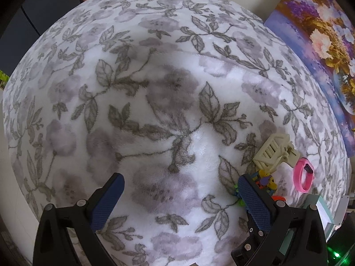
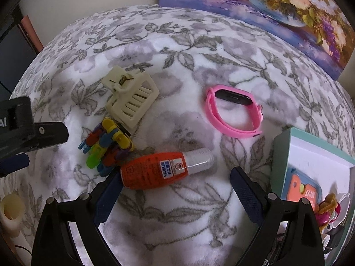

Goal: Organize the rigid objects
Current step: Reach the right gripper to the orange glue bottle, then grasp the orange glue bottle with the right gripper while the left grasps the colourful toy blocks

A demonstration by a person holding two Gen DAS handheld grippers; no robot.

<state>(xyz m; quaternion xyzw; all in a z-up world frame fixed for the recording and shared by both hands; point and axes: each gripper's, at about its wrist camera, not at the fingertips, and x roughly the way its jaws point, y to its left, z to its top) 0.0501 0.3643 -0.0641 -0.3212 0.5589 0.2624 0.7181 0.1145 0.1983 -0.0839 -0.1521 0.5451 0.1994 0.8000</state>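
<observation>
Orange and clear plastic marked the bottle (image 2: pixel 166 169) lying on its side at the lower centre of the right wrist frame, on the floral fleece blanket (image 2: pixel 199 51); the right tool (image 2: pixel 175 190) stood spread wide with nothing between its fingers, its left pad close by the bottle's orange base, whether touching I could not tell; above the bottle, at left centre, lay a heap of coloured clips (image 2: pixel 106 146) touching a cream hair claw (image 2: pixel 133 97), and a pink band (image 2: pixel 233 113) lay apart at right centre; a teal box (image 2: pixel 279 161) at the right edge already held an orange card and other small items. In the left wrist frame the left tool (image 1: pixel 179 190) was likewise spread and empty over bare blanket, with the clips (image 1: pixel 265 180), claw (image 1: pixel 273 153) and band (image 1: pixel 302 175) at lower right. By my reading the step in hand was the reach for the bottle, with four things not yet boxed; the next move called for the right tool to go forward until the bottle's body sat between the pads, to pinch across its width, then to lift and carry it right to the box; a round, smooth body on soft fleece might roll or slip.
</observation>
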